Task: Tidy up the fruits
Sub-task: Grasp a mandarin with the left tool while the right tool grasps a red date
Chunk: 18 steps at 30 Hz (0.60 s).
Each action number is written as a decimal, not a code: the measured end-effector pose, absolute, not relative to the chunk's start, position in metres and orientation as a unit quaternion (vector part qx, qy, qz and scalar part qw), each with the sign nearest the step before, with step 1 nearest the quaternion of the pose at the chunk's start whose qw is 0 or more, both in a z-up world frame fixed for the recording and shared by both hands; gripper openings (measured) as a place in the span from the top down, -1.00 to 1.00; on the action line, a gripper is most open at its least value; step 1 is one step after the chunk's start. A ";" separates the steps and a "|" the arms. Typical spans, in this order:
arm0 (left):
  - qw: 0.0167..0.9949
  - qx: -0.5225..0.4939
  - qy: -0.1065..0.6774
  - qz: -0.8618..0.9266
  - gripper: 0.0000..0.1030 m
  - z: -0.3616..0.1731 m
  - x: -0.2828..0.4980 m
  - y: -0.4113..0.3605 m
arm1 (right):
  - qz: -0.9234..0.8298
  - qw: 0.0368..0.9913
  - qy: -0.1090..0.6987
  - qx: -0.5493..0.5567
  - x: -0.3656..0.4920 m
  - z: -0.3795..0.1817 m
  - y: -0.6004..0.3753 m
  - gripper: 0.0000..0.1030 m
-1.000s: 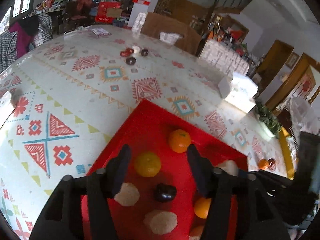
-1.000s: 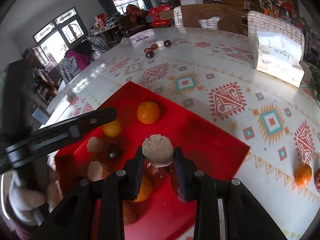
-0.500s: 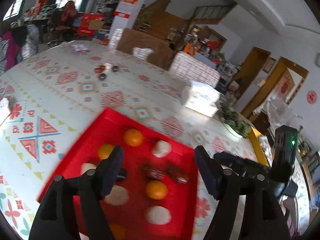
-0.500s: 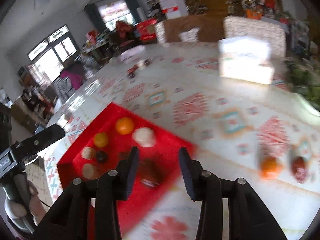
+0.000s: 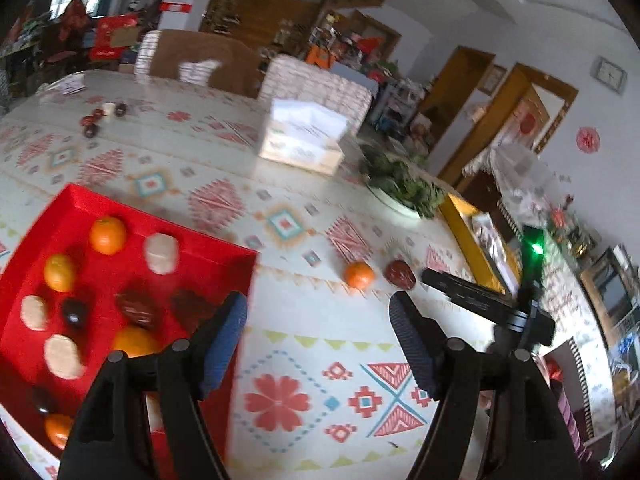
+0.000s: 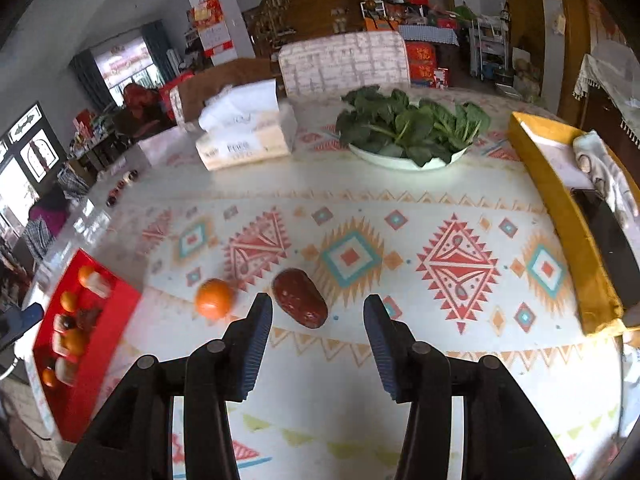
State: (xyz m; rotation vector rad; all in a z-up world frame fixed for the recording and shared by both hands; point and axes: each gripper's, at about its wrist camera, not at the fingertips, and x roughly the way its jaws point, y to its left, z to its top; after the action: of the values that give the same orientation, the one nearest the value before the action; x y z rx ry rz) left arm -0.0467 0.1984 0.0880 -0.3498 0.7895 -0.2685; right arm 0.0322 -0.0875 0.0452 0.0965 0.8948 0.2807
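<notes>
Loose fruit: small orange (image 6: 214, 298) + dark red date (image 6: 299, 298), side by side on patterned tablecloth (image 6: 400, 380), apart from tray.
Tray: red tray (image 5: 224, 268) to my left on same cloth; holds oranges, pale round pieces, dark fruits.
R gripper (image 6: 318, 320): my fingers wide, nothing between; date sits just ahead of the gap, orange off to left of L finger.
L gripper (image 5: 318, 320): fingers wide, empty; L finger overlaps tray's right edge in view.
Beyond: tissue box (image 6: 244, 136), plate of leafy greens (image 6: 408, 128), yellow tray (image 6: 560, 208) at right.
</notes>
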 end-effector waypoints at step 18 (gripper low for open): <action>0.892 -0.093 0.428 -0.113 -0.42 0.045 0.015 0.123 | 0.162 0.885 0.436 0.003 0.055 0.008 -0.059 0.37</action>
State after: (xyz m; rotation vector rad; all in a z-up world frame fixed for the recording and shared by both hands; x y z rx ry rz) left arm 0.0150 0.1231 0.0445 -0.1922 0.8876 -0.2352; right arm 0.0547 -0.0585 0.0082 0.0060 0.9060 0.3371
